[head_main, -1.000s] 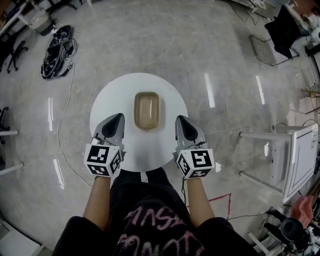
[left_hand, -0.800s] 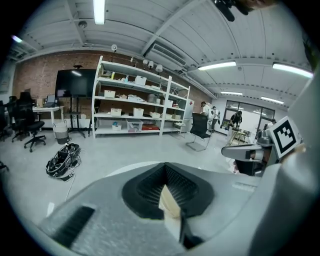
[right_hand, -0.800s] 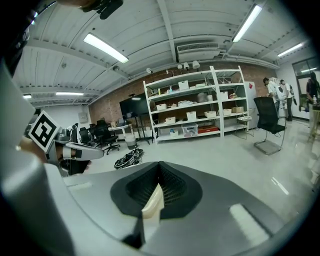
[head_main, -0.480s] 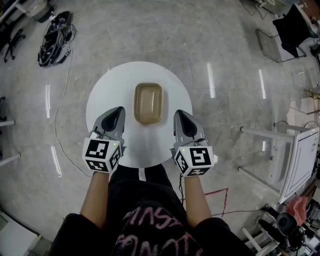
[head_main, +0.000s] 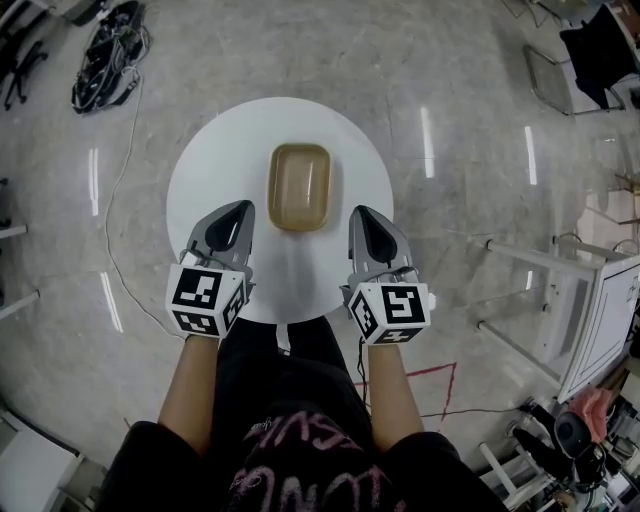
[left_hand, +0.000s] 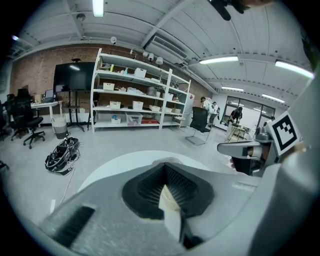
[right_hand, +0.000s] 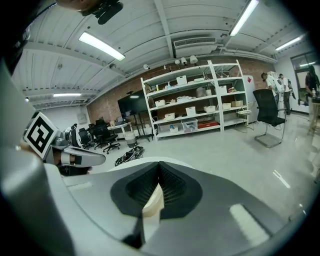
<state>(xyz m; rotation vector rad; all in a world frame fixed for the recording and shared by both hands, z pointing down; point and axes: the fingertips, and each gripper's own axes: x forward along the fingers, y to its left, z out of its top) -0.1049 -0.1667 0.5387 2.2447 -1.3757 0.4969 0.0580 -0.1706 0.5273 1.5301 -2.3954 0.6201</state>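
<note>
Jaws pressed together & empty, my L gripper (head_main: 238, 208) & R gripper (head_main: 362, 213) hover over the near part of the white round table (head_main: 200, 165), with the tan tray (head_main: 299, 186) mid-table between their tips, untouched; I'd call it a ready pose, and any grab needs jaws opened first.

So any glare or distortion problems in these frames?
Head view: fisheye bend toward the edges, lamp streaks glaring on the floor, but the table and tray are sharp and evenly lit. Left gripper view: black vignette in the corners, shelves bowed. Right gripper view: same vignette, ceiling lamps blown out white.
</note>
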